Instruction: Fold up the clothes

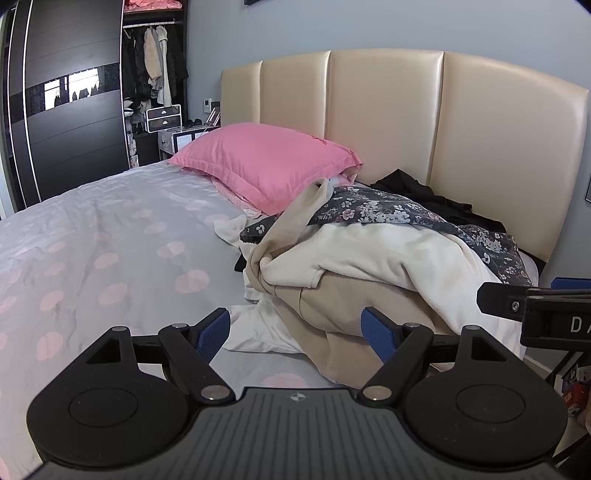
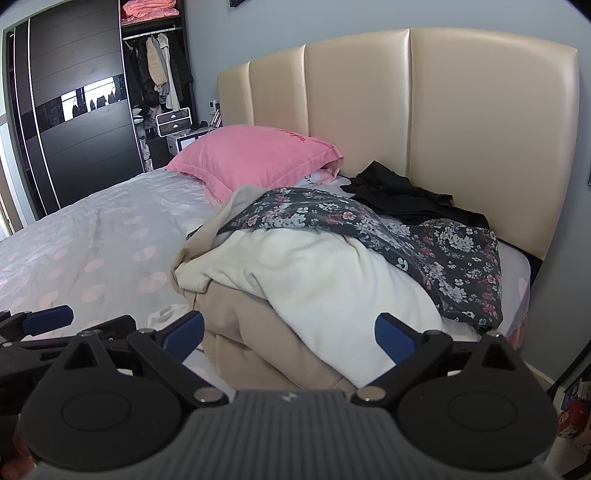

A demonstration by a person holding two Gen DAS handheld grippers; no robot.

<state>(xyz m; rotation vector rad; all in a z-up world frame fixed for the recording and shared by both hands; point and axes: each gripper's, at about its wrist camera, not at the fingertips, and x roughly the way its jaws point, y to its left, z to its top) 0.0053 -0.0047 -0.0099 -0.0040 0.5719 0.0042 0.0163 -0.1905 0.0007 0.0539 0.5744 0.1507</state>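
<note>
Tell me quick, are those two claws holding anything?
Left gripper: open, holding nothing.
Right gripper: open, holding nothing, above the clothes pile.

Bed (image 1: pixel 92 229) with cream headboard (image 1: pixel 384 122) far right, pink pillow (image 1: pixel 266 162), dark wardrobe (image 1: pixel 70 103) far left, grey wall (image 1: pixel 332 22).

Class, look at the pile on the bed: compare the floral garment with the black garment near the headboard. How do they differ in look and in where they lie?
The floral garment is dark with a small flower print; the black garment is plain. The floral garment drapes over the cream garment on top of the pile; the black garment lies further back, close to the headboard. The floral garment spreads wider; the black one looks smaller. Both are crumpled and unfolded.
</note>
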